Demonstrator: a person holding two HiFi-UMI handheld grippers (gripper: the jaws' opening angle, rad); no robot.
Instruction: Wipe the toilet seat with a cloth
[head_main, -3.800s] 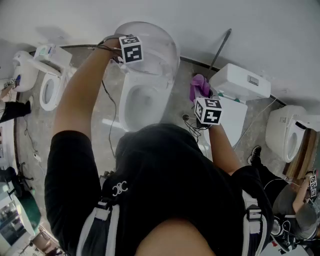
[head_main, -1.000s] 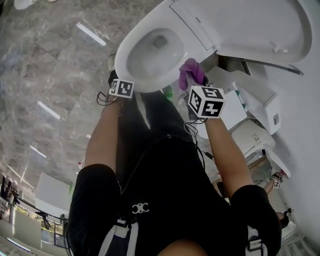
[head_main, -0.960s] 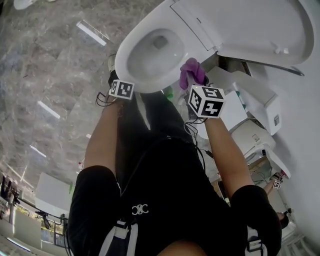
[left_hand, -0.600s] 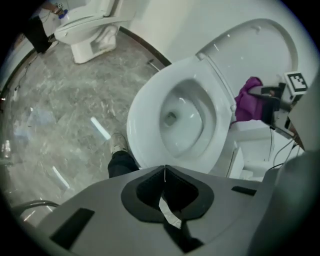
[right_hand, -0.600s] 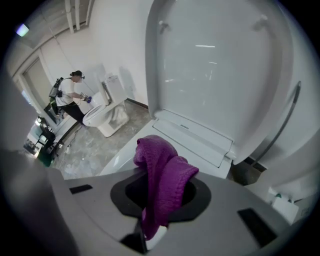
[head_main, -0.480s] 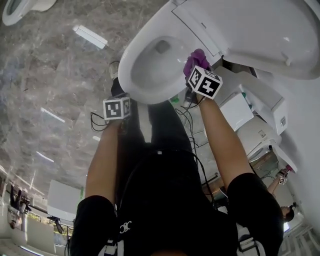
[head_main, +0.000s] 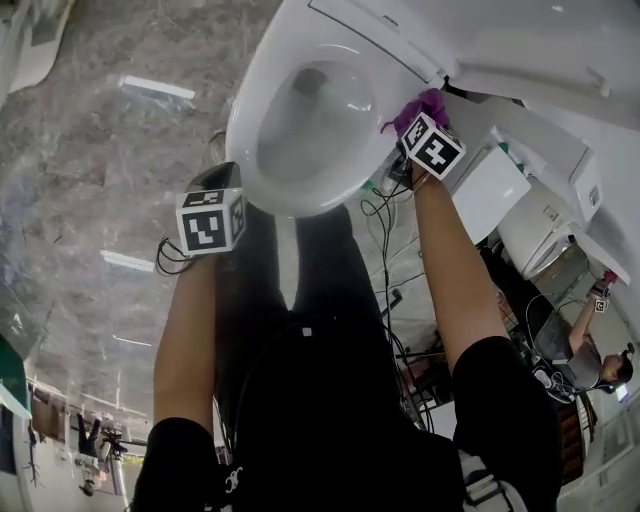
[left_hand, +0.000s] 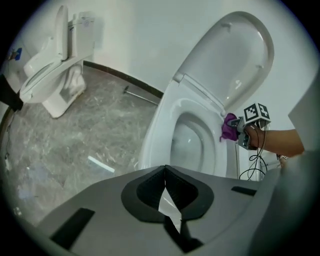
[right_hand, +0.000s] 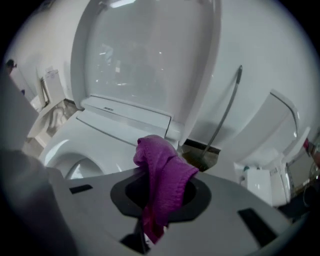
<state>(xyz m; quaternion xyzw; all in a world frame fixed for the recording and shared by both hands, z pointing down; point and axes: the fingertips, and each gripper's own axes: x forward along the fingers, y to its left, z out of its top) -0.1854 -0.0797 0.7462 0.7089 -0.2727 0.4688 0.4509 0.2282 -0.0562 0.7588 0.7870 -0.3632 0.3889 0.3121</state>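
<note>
A person bends over a toilet with its lid (right_hand: 150, 55) raised. The right gripper (right_hand: 150, 220) has its jaws clenched on a purple cloth (right_hand: 162, 175). In the last second it has dropped from beside the bowl to the seat (head_main: 250, 140), at its far right edge near the hinge. Cloth and seat look touching or nearly so. The left gripper (left_hand: 167, 197) has pulled back from the front rim; its jaws have just been closing and now meet on nothing. Judging by this, the wiping is only about to begin.
</note>
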